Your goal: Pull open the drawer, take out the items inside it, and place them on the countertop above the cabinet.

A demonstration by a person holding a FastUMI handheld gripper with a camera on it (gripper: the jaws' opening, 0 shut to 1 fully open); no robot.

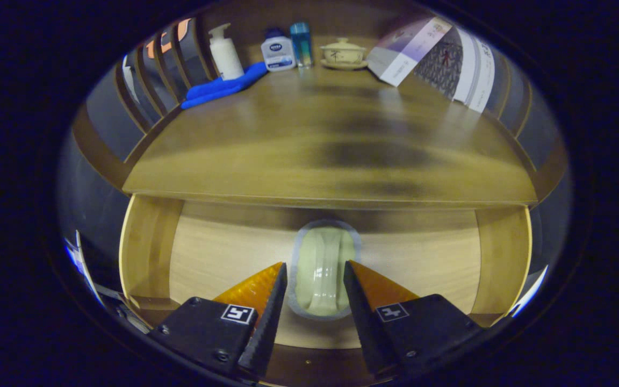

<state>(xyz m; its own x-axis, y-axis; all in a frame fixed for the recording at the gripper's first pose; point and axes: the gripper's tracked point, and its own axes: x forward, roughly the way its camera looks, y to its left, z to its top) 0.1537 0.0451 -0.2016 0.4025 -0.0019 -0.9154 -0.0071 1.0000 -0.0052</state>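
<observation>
The claw point(315, 279) is open, astride a pale oval dish point(324, 269) in the open drawer point(148, 247); centre it, close gently, lift clear to the counter point(299, 140).

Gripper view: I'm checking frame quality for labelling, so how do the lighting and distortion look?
Gripper view: fisheye bends the countertop edge into an arc; dark shadow patches lie across it; the pale item in the open drawer, between the open gripper fingers, reads clearly; far bottles look soft.

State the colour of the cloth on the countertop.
Bright blue; the cloth shows best in the gripper view, lying beside the pump bottle.
</observation>
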